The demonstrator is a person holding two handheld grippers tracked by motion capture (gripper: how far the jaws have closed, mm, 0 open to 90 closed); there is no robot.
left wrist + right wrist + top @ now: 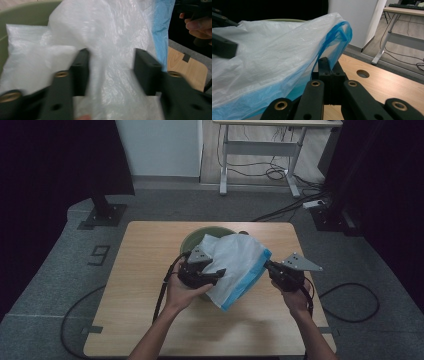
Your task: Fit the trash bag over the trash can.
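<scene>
A thin white plastic bag (235, 262) with a blue hem (332, 37) is draped over a pale green bin (200, 234) on the wooden table (145, 270). My right gripper (267, 266) is shut on the blue hem at the bag's right edge, its jaws pressed together on the film (328, 62). At the bag's left side my left gripper (220, 274) has its jaws apart, and a loose fold of the white bag (117, 37) hangs between them (111, 60) without being pinched. The bin's rim (30, 15) shows behind the bag.
The table has a round hole (363, 73) near its right side. A white desk (260, 145) with cables on the floor stands at the back. Black stands flank the table on both sides. My right hand (200, 25) is beyond the bag.
</scene>
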